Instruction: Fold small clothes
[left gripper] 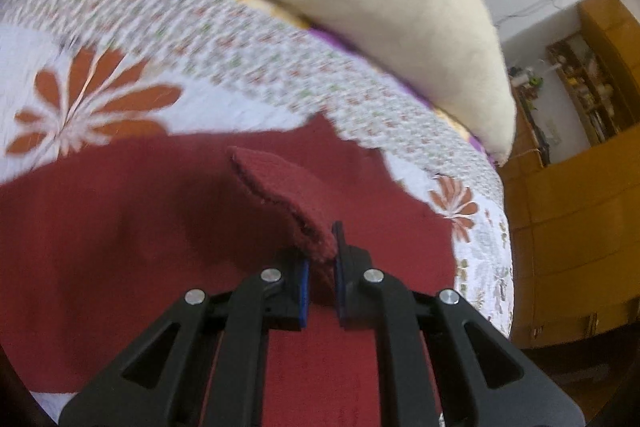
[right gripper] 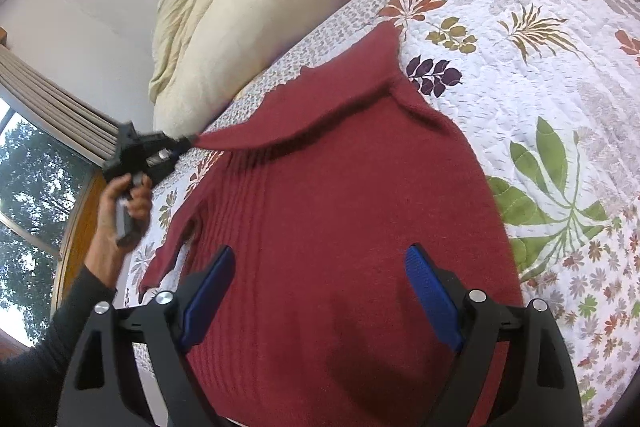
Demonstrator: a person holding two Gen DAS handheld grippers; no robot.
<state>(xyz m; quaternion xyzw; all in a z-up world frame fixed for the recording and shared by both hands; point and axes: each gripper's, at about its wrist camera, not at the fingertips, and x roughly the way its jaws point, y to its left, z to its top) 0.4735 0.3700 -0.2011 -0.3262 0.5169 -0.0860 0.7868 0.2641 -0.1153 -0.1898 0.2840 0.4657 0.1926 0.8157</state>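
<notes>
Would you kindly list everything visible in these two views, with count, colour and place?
sweater: one, dark red, spread on the quilt, one sleeve lifted
quilt: one, white with leaf and flower print, covering the bed
blanket: one, cream, bunched at the far side of the bed
cabinet: one, wooden, brown, beside the bed
shelves: one set, wooden, holding small items too blurred to name
windows: two, wood-framed, trees outside
curtain: one, beige, by the lower window
left gripper: black, blue pads, shut on the sleeve end
right gripper: black, blue pads, open over the sweater
hand: one, dark sleeve, holding the left gripper
</notes>
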